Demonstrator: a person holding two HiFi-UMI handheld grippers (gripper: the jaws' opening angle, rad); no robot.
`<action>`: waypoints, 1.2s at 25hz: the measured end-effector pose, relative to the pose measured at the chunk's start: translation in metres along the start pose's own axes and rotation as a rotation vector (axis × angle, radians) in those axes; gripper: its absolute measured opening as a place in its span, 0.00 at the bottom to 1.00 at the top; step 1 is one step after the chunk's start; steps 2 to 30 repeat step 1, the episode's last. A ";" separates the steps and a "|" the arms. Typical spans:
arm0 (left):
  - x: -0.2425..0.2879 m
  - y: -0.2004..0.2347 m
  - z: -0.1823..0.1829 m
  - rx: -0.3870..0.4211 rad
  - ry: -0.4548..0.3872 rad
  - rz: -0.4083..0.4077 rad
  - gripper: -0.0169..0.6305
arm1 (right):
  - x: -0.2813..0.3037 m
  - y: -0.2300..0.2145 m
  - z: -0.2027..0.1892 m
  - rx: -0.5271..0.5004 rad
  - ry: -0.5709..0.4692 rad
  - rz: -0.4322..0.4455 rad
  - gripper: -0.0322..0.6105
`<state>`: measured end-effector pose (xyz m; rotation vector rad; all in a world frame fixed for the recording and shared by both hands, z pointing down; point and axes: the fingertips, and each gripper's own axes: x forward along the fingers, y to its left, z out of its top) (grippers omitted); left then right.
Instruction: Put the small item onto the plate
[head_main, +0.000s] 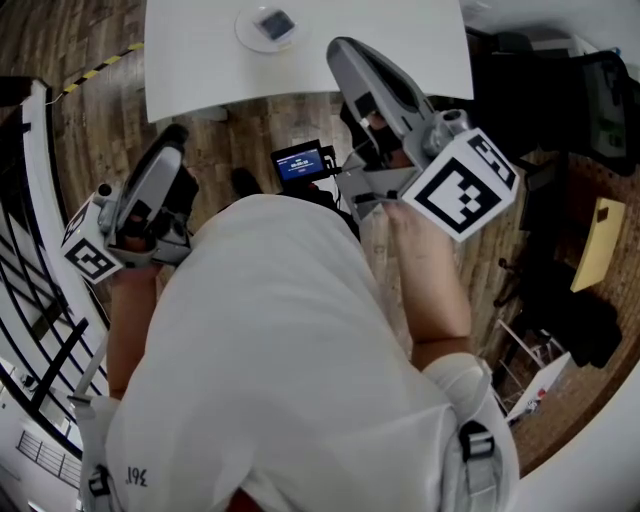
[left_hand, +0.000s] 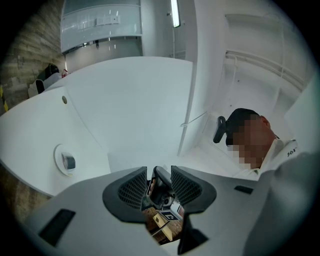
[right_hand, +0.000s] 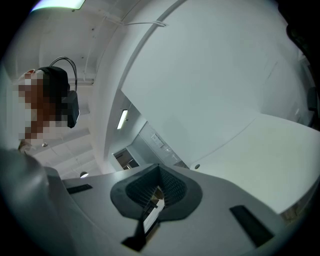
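At 12 o'clock of the head view: a white desk (head_main: 400, 40), carrying 1 round white plate (head_main: 247, 36) close to its near edge. On that plate, about its middle: the small item (head_main: 275, 22), dark grey and squarish. Well apart from both claws.

Toward 9 o'clock: the left claw (head_main: 174, 136), held low over the wooden floor (head_main: 260, 120), tips pointing toward the desk. In the left gripper view, released (left_hand: 159, 187): 2 ribbed pads (left_hand: 134, 189) standing apart with a narrow gap, gripping nothing. At 9 o'clock of that same view: the plate (left_hand: 57, 152) with the small item (left_hand: 69, 162) lying on it.

Toward 1 o'clock: the right claw (head_main: 341, 47), raised higher, tips seen against the desk's near edge, marker cube (head_main: 461, 186) turned to the camera. In the right gripper view, clenched (right_hand: 157, 192): jaws together, empty, aimed upward past a ceiling light strip (right_hand: 122, 119).

Between the 2 claws, near centre: a small screen (head_main: 300, 161) glowing blue. Filling 6 o'clock: the person's white shirt (head_main: 280, 380). At 3 o'clock: a yellow board (head_main: 597, 243) among dark gear. At 9 o'clock: a railing (head_main: 40, 200).
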<state>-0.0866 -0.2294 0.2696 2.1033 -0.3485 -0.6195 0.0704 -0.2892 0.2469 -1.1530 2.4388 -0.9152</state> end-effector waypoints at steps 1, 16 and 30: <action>0.000 0.000 0.000 0.003 -0.002 0.001 0.26 | 0.001 0.000 0.000 -0.002 0.002 0.003 0.05; 0.000 0.000 0.000 0.003 -0.002 0.001 0.26 | 0.001 0.000 0.000 -0.002 0.002 0.003 0.05; 0.000 0.000 0.000 0.003 -0.002 0.001 0.26 | 0.001 0.000 0.000 -0.002 0.002 0.003 0.05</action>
